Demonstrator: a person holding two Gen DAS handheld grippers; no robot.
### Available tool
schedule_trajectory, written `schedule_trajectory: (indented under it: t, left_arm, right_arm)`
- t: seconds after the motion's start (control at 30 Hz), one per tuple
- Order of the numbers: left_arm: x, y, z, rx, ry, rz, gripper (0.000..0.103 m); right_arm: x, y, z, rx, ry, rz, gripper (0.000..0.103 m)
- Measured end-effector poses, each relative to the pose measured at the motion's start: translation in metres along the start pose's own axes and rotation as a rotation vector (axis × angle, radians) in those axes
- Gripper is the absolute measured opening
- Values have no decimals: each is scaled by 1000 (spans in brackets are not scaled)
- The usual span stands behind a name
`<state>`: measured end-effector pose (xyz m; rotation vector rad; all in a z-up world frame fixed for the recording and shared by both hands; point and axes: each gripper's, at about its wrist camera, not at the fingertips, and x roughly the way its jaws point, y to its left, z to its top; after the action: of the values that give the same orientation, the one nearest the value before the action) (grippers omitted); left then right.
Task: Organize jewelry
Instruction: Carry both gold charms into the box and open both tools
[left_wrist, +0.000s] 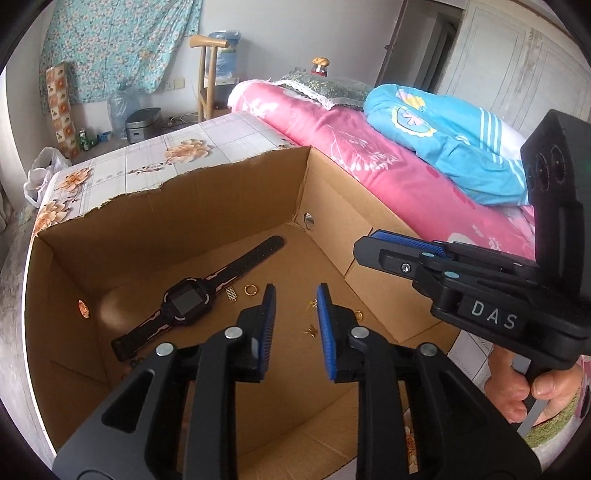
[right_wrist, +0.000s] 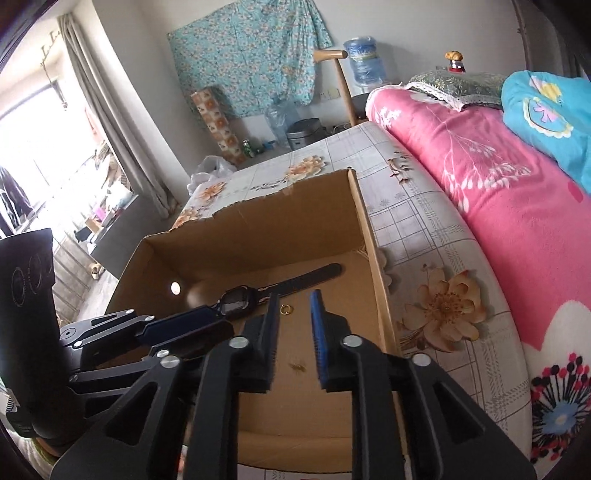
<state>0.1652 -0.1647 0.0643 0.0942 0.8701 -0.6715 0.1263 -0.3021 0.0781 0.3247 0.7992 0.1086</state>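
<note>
Left gripper (left_wrist: 296, 308) hangs over the box (left_wrist: 229, 192) with a narrow gap between its blue pads and nothing in it. Gold bits (left_wrist: 311, 329) lie on the box floor right under that gap; a gold ring (left_wrist: 250, 290) sits just beyond its left pad, and the watch (left_wrist: 188, 304) lies further left, its strap running diagonally towards the far corner. Right gripper (right_wrist: 294, 321), likewise slightly parted and empty, hovers nearer the box's right wall, above one gold bit (right_wrist: 297, 367). I judge the left nearer the ring.
</note>
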Motion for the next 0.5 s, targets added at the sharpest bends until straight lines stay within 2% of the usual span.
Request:
schedule_trajectory:
  t: [0.23, 0.4, 0.5]
  left_arm:
    - [-11, 4, -2, -31, -31, 10, 31]
    - [-29, 5, -11, -68, -73, 7, 31]
    - [-41, 5, -18, -79, -97, 9, 31]
  right_arm:
    - [-13, 1, -6, 23, -53, -12, 39]
    - [-25, 9, -11, 9, -73, -1, 53]
    - [-31, 14, -14, -9, -80, -2, 56]
